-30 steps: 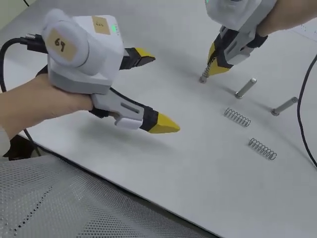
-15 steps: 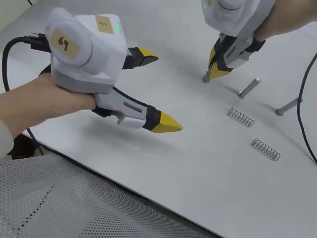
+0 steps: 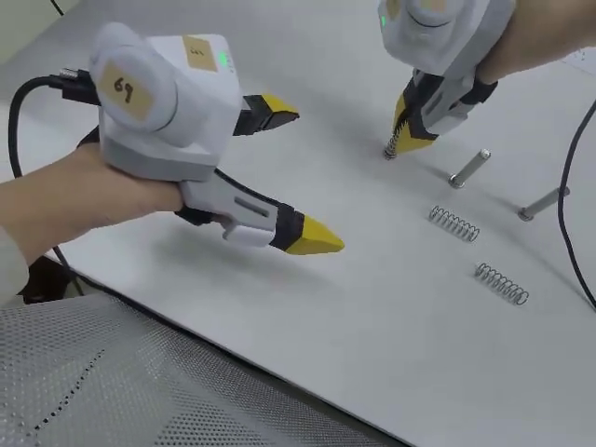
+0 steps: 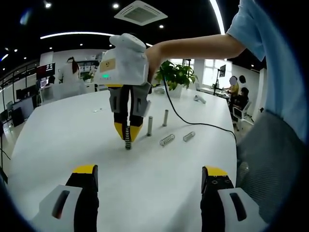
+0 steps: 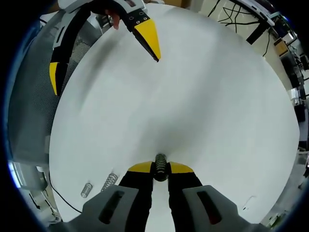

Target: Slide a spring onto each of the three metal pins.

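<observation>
While the right gripper pinches a spring between its yellow tips, holding it steeply upright with its lower end at the white table, the step in hand looks to be the first of the three threadings. I judge that the first pin stands inside those coils, but its shaft is hidden. I cannot tell how far down the held spring has seated.

Near the held spring, to its right in the head view, stands the middle pin. The third pin is farther from it on the same side. Both pins are bare. On the person's side of the held spring, also off to its right, lie one loose spring and, farther away, a second loose spring, both flat on the table.

Well to the left of the held spring hangs the left gripper. Its jaws are spread wide around nothing, and it is pointed roughly toward the held spring.

The next move probably calls for pushing the coils down to the pin's foot, then opening the tips and lifting away along the pin's line so the spring is not dragged back off. After that, the loose spring closest to the held one is the likely pick. It should be gripped lightly near one end and lined up over the middle pin's tip.
</observation>
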`<state>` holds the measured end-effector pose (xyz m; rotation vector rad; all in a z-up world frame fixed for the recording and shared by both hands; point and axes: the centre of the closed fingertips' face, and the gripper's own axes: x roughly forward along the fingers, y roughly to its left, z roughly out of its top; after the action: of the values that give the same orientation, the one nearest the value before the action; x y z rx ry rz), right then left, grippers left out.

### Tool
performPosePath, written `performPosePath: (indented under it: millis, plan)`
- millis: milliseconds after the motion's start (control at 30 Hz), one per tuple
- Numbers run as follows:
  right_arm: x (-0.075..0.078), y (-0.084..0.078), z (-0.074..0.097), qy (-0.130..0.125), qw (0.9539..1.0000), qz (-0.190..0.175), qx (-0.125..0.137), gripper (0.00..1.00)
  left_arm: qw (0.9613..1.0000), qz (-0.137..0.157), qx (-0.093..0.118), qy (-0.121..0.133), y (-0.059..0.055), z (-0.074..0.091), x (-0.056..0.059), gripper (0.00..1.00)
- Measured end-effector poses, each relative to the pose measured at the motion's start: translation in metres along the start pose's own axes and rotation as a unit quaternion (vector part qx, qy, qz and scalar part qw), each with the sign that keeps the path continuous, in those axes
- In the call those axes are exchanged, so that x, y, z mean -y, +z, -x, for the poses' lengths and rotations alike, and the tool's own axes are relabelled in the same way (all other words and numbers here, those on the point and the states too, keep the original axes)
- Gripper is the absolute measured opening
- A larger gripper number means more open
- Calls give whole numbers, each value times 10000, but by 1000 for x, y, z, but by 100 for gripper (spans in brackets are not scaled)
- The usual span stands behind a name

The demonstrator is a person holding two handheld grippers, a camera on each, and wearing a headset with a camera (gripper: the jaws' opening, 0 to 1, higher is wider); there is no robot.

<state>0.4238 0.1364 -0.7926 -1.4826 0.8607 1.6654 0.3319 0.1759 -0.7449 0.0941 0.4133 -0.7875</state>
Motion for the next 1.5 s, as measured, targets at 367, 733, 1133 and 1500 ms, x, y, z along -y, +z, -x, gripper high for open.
performPosePath:
  millis: [367, 733, 1133, 1500]
  plan:
    - [-4, 5, -3, 84, 9997, -60, 217, 22, 10000, -8, -14, 6, 0, 0, 1, 85]
    - [-4, 7, 3, -112, 9977, -331, 583, 56, 10000, -8, 8, -5, 1, 0, 0, 86]
    - [-1, 11, 7, -337, 9943, -591, 819, 82, 10000, -16, 26, -14, 1, 0, -1, 86]
    - [4, 16, 14, -603, 9903, -707, 1036, 97, 10000, -8, 81, -30, 6, 0, 3, 86]
